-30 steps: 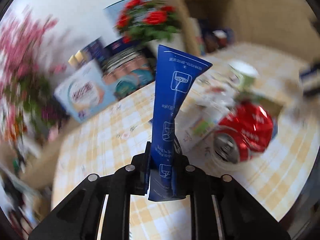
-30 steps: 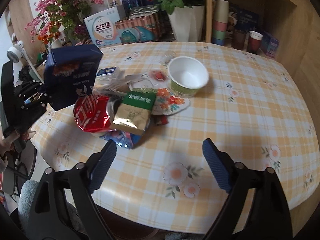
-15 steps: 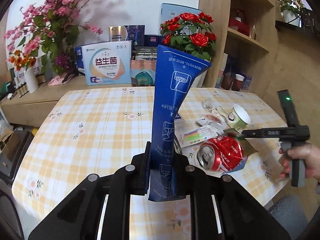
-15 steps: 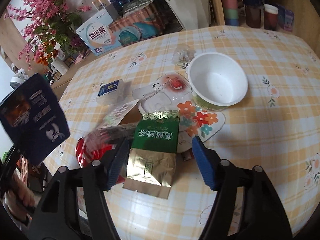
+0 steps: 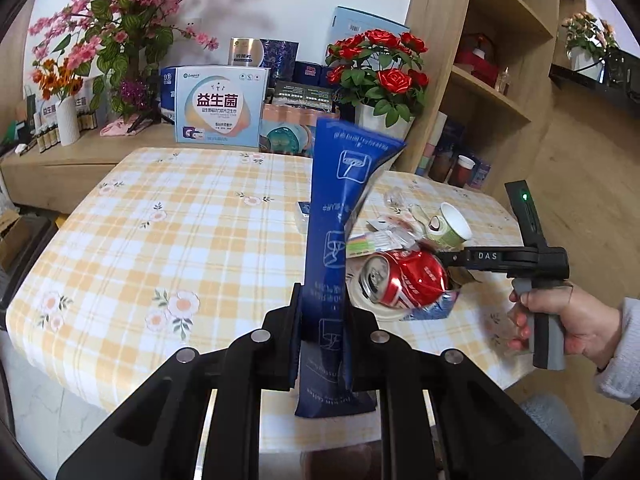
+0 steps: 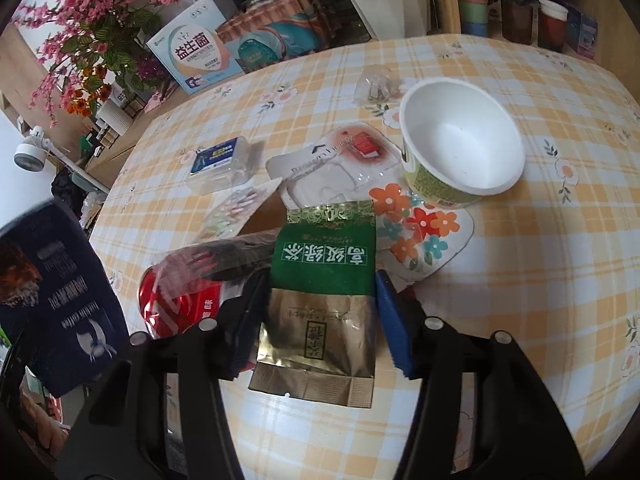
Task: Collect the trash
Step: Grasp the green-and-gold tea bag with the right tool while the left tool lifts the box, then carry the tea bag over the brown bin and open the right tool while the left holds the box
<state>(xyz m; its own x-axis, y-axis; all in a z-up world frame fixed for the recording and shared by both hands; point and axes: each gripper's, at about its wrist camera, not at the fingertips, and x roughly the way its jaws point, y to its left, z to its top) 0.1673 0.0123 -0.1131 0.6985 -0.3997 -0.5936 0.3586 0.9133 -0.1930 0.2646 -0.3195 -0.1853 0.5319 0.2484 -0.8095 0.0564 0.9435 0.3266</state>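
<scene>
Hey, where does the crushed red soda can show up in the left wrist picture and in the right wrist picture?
Left wrist: the red can lies right of centre, just right of the blue packet clamped in the left gripper.
Right wrist: the can is at lower left, beside the green tea packet.
Shared landmark: the white paper bowl.

We're seeing one red can (image 6: 180, 300), one paper bowl (image 6: 460, 152), one green tea pouch (image 6: 324, 292), one blue bag (image 5: 336, 256).

White wall (image 5: 296, 4) behind. Wooden shelf (image 5: 492, 80) at right. Checked tabletop (image 5: 180, 232) in middle. Wooden floor (image 5: 588, 184).
</scene>
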